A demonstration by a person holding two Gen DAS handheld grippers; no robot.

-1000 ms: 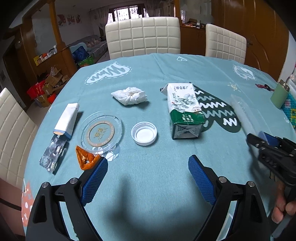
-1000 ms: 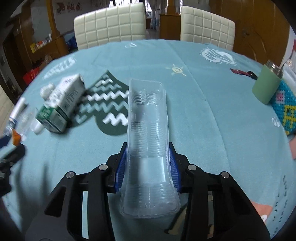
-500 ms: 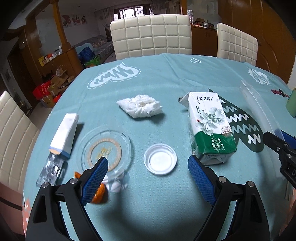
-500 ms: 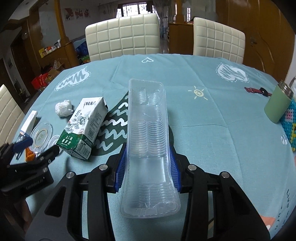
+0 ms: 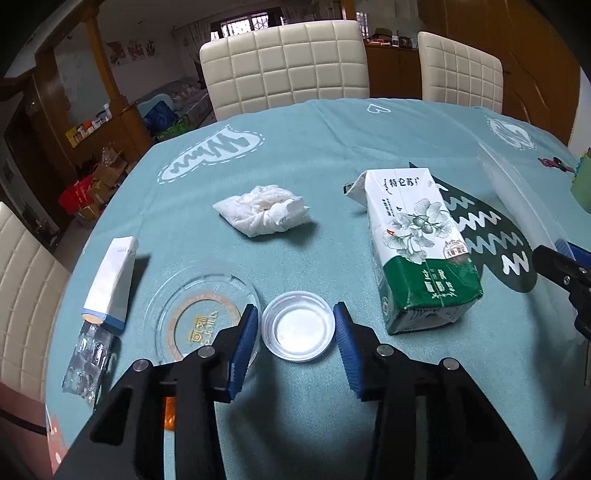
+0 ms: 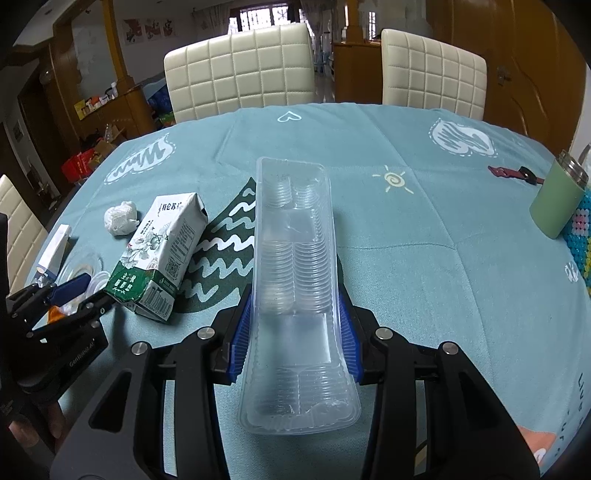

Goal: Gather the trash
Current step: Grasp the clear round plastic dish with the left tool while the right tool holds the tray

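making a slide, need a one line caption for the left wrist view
Left gripper open around a white plastic lid on a teal tablecloth.

I'm at a round table under a teal cloth printed with white doodles, and two cream quilted chairs stand at its far side, with a third at my near left. Beyond them daylight comes through a barred window in the far wall. Warm wooden cabinets line the right, and cardboard boxes clutter the floor at far left.
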